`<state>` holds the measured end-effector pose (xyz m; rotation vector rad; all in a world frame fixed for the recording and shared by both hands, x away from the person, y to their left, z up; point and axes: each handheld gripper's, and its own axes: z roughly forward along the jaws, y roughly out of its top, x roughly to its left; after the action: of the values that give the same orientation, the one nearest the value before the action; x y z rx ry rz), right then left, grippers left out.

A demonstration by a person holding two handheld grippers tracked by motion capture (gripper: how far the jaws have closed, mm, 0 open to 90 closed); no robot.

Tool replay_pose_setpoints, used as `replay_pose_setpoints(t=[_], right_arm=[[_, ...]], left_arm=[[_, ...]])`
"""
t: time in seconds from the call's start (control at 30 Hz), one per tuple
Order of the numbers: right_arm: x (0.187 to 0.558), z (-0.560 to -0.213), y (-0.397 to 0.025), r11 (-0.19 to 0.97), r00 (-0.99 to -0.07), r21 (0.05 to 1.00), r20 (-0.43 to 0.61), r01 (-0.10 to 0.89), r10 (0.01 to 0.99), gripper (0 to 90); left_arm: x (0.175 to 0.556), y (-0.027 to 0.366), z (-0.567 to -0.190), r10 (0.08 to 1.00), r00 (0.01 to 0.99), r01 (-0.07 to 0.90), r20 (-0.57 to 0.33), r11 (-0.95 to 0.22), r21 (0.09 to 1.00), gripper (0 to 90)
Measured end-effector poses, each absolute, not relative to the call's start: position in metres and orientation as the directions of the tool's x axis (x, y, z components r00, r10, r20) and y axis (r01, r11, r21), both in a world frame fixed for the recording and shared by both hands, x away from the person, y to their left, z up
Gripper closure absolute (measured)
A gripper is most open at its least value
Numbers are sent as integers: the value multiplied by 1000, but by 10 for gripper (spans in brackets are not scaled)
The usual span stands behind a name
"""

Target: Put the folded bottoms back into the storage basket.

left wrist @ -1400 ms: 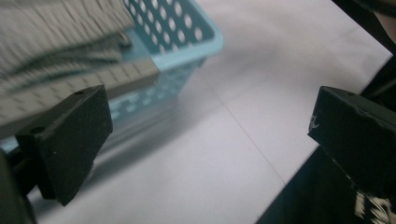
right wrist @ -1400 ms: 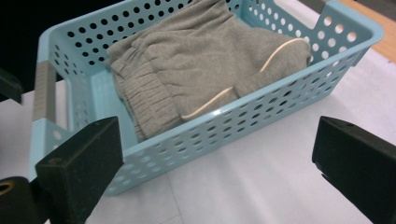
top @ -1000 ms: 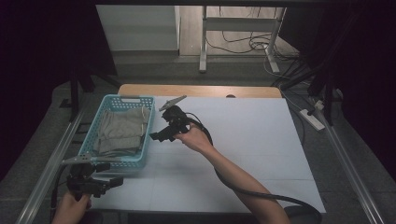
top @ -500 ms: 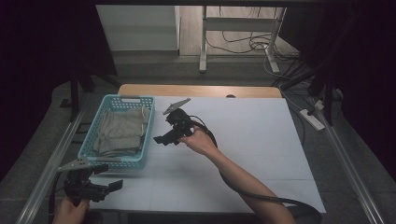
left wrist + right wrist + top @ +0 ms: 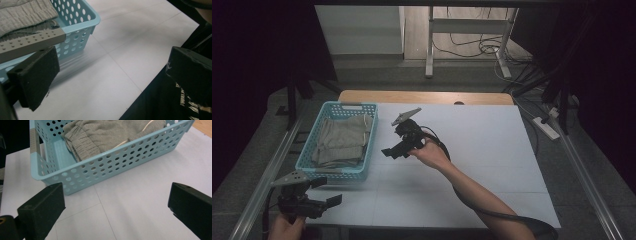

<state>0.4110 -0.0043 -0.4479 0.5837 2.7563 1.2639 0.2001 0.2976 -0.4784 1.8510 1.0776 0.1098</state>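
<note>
White table [image 5: 472,150]: blue basket [image 5: 307,162] holds grey cloth [image 5: 339,142].

One basket [image 5: 371,131], holding one grey garment [image 5: 341,140]; two grippers, left [image 5: 324,192] and right [image 5: 393,151]; one white worktop [image 5: 482,150].

This looks like a lab or test room set up for recording. A white worktop [image 5: 472,150] with faint grid lines stands between aluminium rails [image 5: 267,170], dark curtains hang on both sides, loose cables [image 5: 472,47] and a power strip [image 5: 546,128] lie on the grey floor, and a metal desk frame [image 5: 467,30] stands behind
</note>
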Motion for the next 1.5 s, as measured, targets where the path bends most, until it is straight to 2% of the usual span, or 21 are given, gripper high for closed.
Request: replay_pose_setpoints(t=[0.73, 1.5], right_arm=[[397, -451, -35, 603, -922, 729, 100, 323, 374, 13], [380, -445, -89, 585, -901, 735, 81, 343, 425, 3]], left_arm=[[198, 297, -478, 713, 608, 625, -350, -157, 765, 0], [199, 294, -478, 718, 612, 624, -332, -180, 760, 9]])
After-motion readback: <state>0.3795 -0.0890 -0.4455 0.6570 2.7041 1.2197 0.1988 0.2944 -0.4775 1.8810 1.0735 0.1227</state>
